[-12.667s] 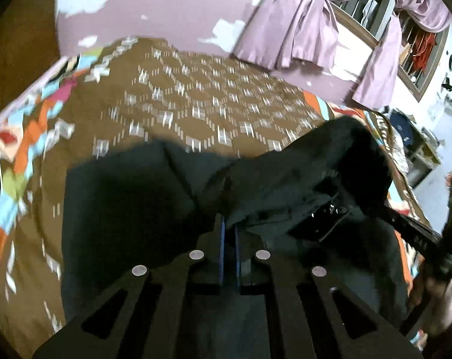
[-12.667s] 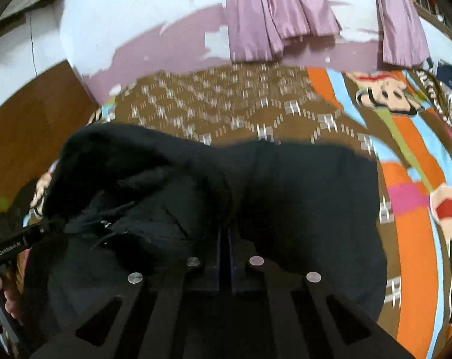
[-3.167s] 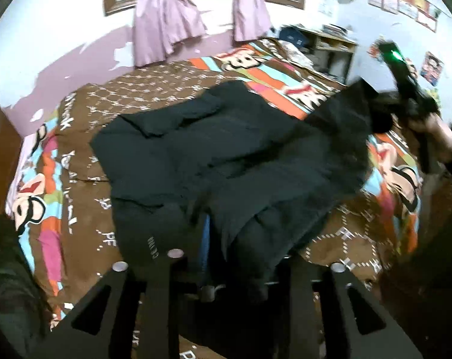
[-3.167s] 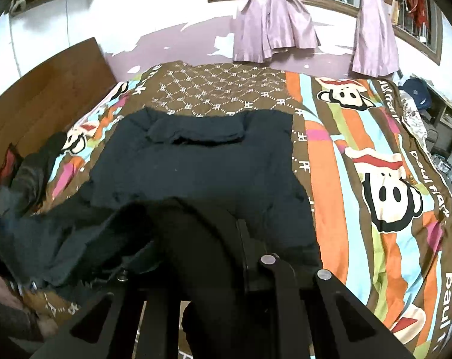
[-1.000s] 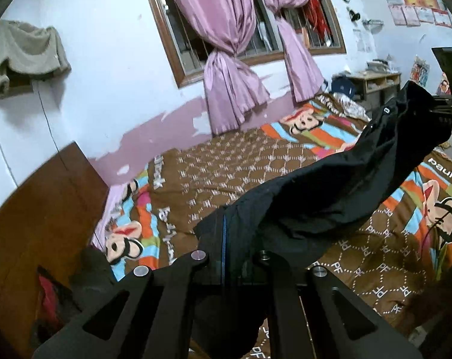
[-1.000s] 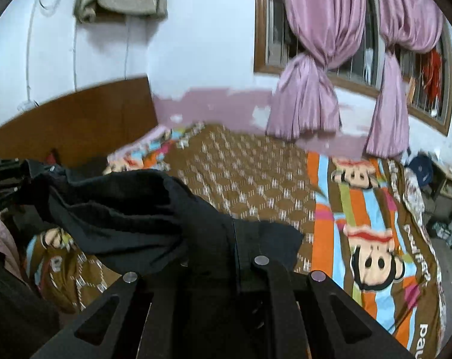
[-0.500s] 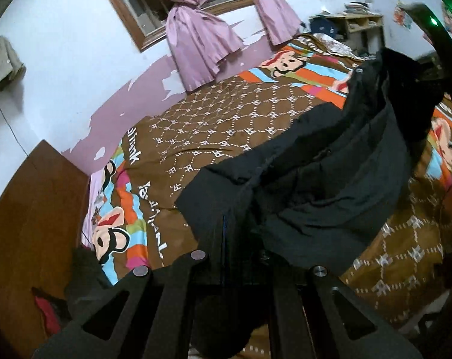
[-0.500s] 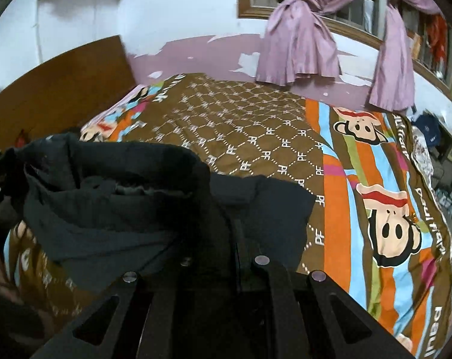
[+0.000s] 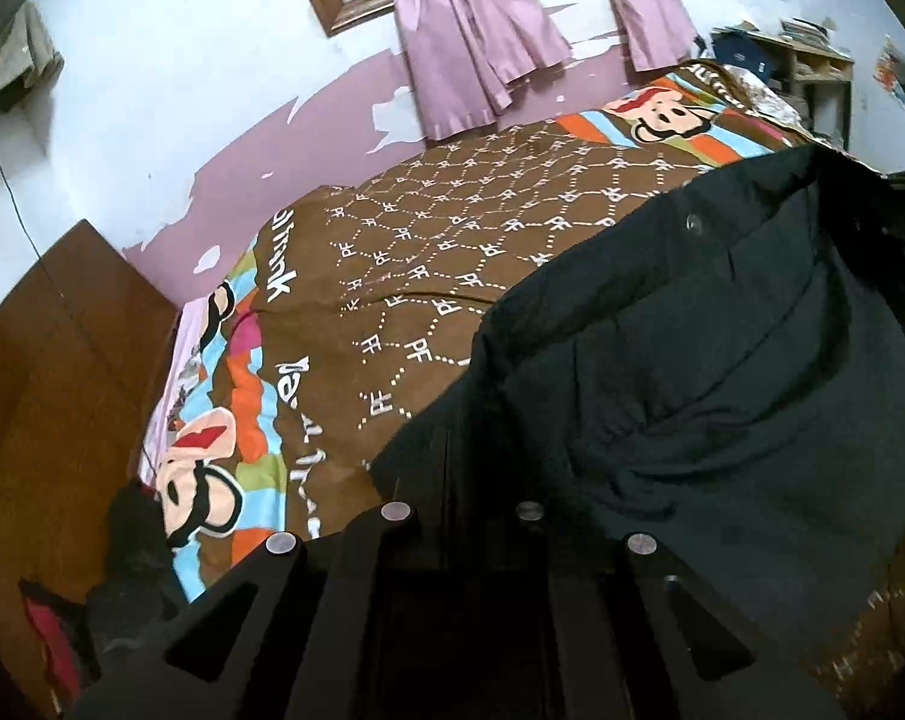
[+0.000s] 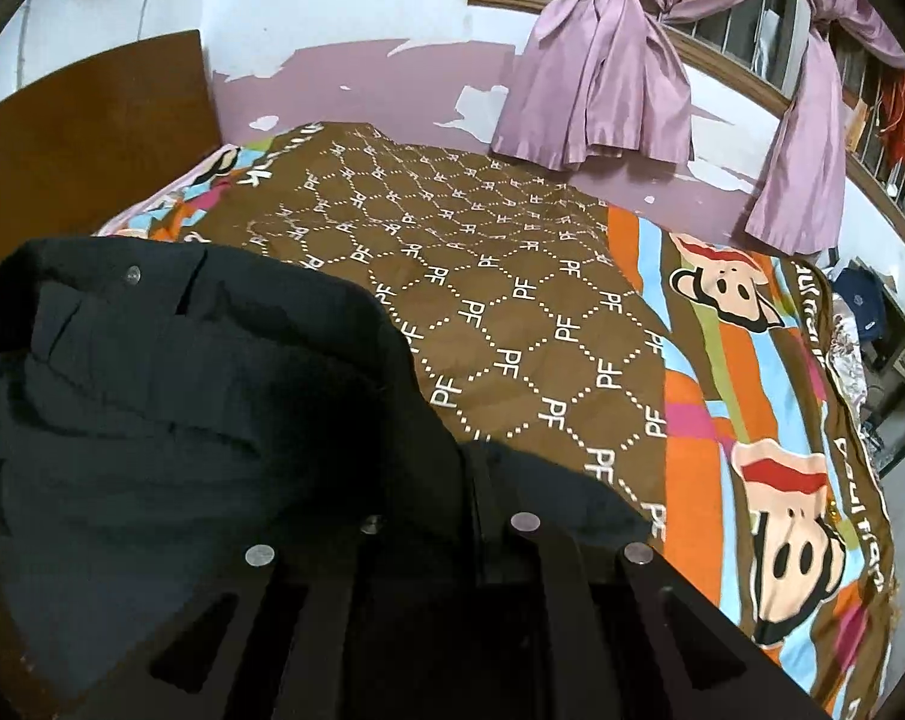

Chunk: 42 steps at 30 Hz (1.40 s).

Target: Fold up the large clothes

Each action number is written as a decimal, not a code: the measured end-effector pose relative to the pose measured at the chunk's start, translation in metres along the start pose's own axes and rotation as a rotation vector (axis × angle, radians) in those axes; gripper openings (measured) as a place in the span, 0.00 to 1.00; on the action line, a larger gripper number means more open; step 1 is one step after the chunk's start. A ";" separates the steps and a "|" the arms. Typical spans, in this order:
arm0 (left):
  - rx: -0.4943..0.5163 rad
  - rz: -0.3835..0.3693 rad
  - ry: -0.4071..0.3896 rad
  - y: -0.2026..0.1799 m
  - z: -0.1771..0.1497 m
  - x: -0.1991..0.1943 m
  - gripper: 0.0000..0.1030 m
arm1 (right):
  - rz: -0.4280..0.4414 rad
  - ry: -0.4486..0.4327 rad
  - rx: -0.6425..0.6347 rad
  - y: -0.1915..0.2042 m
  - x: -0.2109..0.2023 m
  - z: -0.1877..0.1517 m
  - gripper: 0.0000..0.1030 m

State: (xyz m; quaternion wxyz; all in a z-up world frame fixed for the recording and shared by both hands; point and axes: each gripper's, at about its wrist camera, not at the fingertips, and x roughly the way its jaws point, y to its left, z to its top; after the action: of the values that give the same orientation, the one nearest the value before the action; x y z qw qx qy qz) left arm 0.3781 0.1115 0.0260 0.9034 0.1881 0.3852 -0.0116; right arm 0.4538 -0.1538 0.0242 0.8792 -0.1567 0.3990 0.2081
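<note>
A large black garment (image 9: 692, 372) hangs stretched between my two grippers, low over the bed. My left gripper (image 9: 452, 456) is shut on one corner of it, with the cloth running off to the right. In the right wrist view the same black garment (image 10: 170, 408) spreads to the left, and my right gripper (image 10: 479, 474) is shut on its other corner. A small round snap (image 10: 133, 273) shows near the cloth's upper edge. Fabric covers both pairs of fingertips.
The bed carries a brown patterned blanket (image 10: 494, 312) with orange, blue and green cartoon-monkey stripes (image 10: 770, 480) on the right. A wooden headboard (image 9: 50, 396) stands at the left. Purple curtains (image 10: 602, 60) hang on the far wall. A dark clothes pile (image 9: 128, 564) lies beside the bed.
Both grippers have dropped and moved forward over the bed, tilting further downward. The black garment has come down from hanging high and now spreads wide close above the blanket.
</note>
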 end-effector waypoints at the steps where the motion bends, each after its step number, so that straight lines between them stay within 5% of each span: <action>1: -0.005 -0.001 -0.002 0.002 0.002 0.007 0.05 | -0.003 0.003 -0.003 0.000 0.008 0.000 0.09; 8: -0.073 -0.012 0.035 0.014 0.011 0.070 0.05 | -0.008 0.043 -0.030 0.001 0.065 -0.005 0.11; 17: -0.141 -0.037 0.056 0.024 0.010 0.093 0.10 | 0.044 0.026 -0.002 -0.005 0.081 -0.012 0.17; 19: -0.139 -0.028 0.054 0.023 0.011 0.091 0.15 | 0.059 0.018 0.022 -0.011 0.081 -0.012 0.24; 21: -0.147 -0.017 0.049 0.024 0.012 0.089 0.22 | 0.035 0.002 0.035 -0.015 0.078 -0.011 0.43; 25: -0.178 0.016 0.038 0.032 0.012 0.091 0.53 | 0.038 -0.037 0.104 -0.032 0.068 -0.012 0.61; 29: -0.201 0.026 0.014 0.038 0.009 0.085 0.62 | 0.113 -0.091 0.184 -0.048 0.048 -0.015 0.84; 34: -0.285 0.057 -0.042 0.049 0.000 0.065 0.66 | 0.165 -0.162 0.223 -0.049 0.008 -0.019 0.92; 38: -0.424 -0.052 -0.210 0.059 -0.017 0.017 0.79 | 0.245 -0.209 0.206 -0.034 -0.021 -0.027 1.00; 42: -0.381 -0.139 -0.279 0.043 -0.029 -0.013 0.85 | 0.318 -0.165 0.166 -0.009 -0.023 -0.033 1.00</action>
State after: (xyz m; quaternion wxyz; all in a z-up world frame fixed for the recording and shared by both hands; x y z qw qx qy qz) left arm 0.3561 0.1601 0.0308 0.9641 -0.0162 0.2639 -0.0267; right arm 0.4232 -0.1813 0.0220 0.8747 -0.0011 0.3613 0.3231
